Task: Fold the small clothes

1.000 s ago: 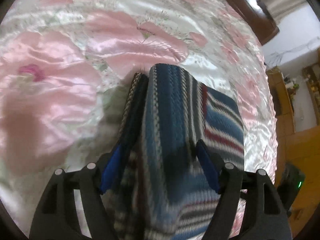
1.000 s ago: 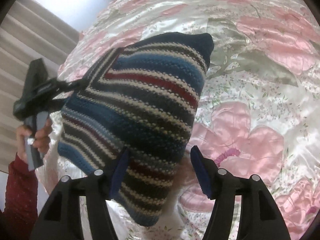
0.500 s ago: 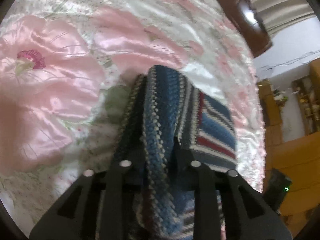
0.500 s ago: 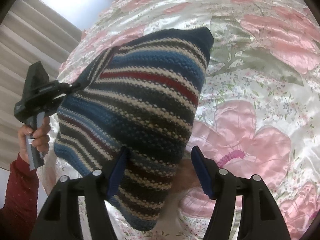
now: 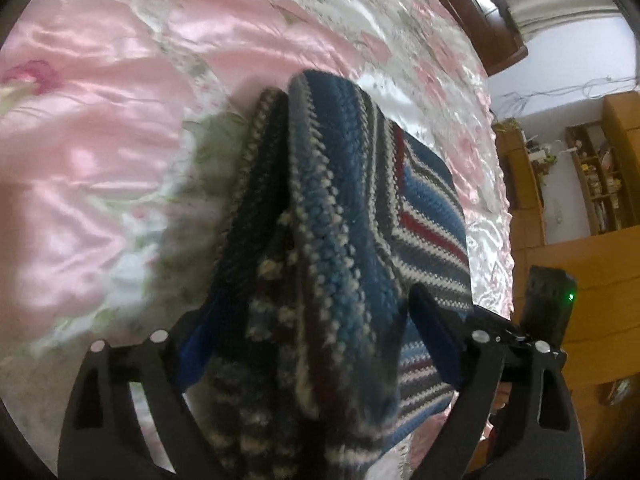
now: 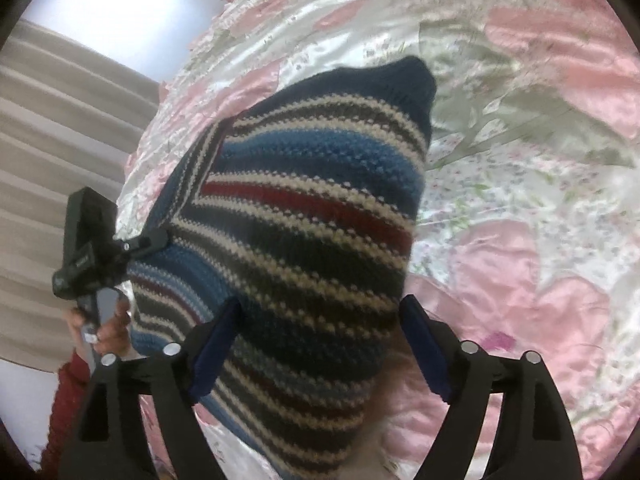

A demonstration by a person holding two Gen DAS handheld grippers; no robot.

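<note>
1. Half a second ago the left claw (image 5: 316, 344) was pinched tight on a ridge of the striped knit garment (image 5: 344, 216); now its blue pads (image 5: 434, 344) stand wide apart with the bunched knit loose between them, so it reads as released.
2. The right claw (image 6: 316, 344) is spread as before, with the garment (image 6: 304, 240) draped across the gap, not pinched.
3. My judgement: a fold has been set down and a new hold comes next.
4. The left view shows the stacked layers lying on the pink floral bedspread (image 5: 100, 140), away from its edges.
5. Only the right view shows the hand (image 6: 108, 324) and red sleeve (image 6: 64, 400) on the left claw's handle.
</note>
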